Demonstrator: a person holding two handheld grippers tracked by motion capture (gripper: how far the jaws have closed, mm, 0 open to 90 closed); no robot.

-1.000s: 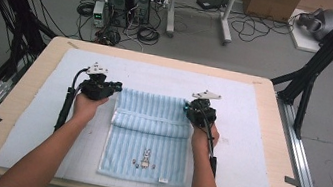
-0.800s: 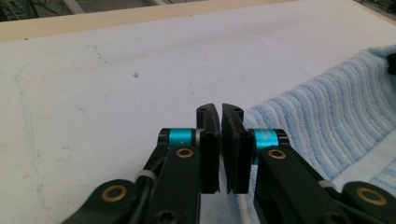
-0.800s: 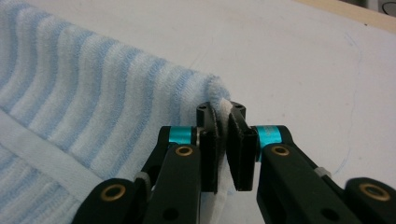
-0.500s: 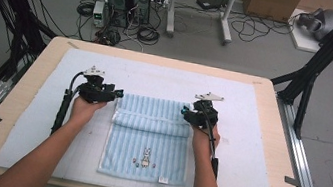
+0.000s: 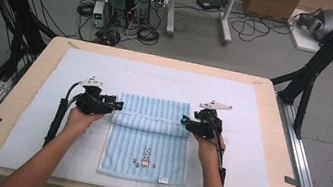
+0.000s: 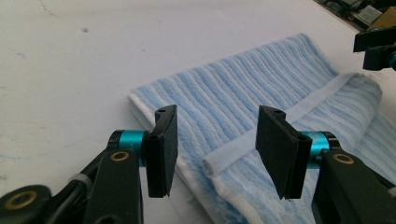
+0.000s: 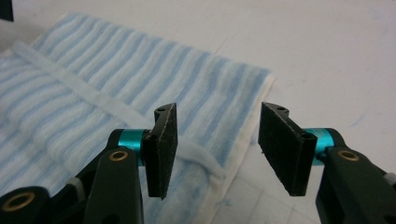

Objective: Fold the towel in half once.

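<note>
Towel [image 5: 150,131]: far edge now folded over toward the middle, lying flat on the surface [image 5: 252,178]
Left hand-held gripper [image 5: 113,106]: jaws just opened, holding nothing
Right hand-held gripper [image 5: 188,123]: likewise
Fold: probably released

Bright even overhead light, soft shadows, slightly blurry, perhaps compressed high view

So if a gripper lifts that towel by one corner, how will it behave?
The towel is probably floppy: its near edge lies folded back in a soft roll across the middle, so a lifted corner would likely drape and unfold. It looks thin and light. Its ribbed terry should grip the white mat, so pushing would likely bunch it rather than slide it.
</note>
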